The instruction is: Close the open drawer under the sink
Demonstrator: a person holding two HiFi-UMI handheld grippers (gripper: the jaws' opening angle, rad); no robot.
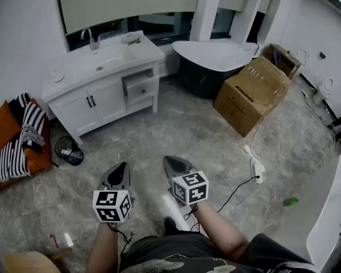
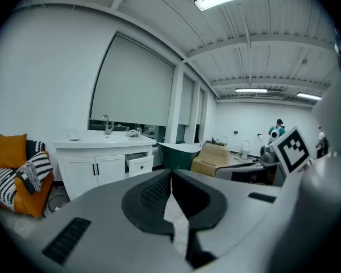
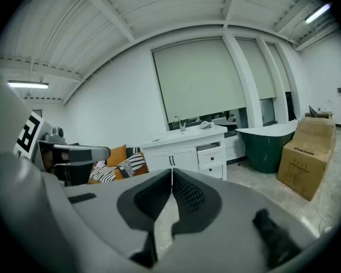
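A white vanity point(image 1: 96, 98) with a sink point(image 1: 102, 64) and faucet stands at the far wall, well away from me. On its right side the upper drawer point(image 1: 141, 85) is pulled partly out. The same open drawer point(image 2: 138, 162) shows in the left gripper view, and the drawer point(image 3: 210, 152) in the right gripper view. My left gripper point(image 1: 121, 169) and right gripper point(image 1: 171, 164) hang side by side low in the head view, both shut with nothing between their jaws. Both point toward the vanity across the marble floor.
A dark green bathtub point(image 1: 213, 67) sits right of the vanity, with cardboard boxes point(image 1: 253, 92) beyond it. An orange seat with striped cushions point(image 1: 14, 138) stands at the left, a round bin point(image 1: 68, 150) beside it. A power strip and cable point(image 1: 256, 169) lie on the floor at right.
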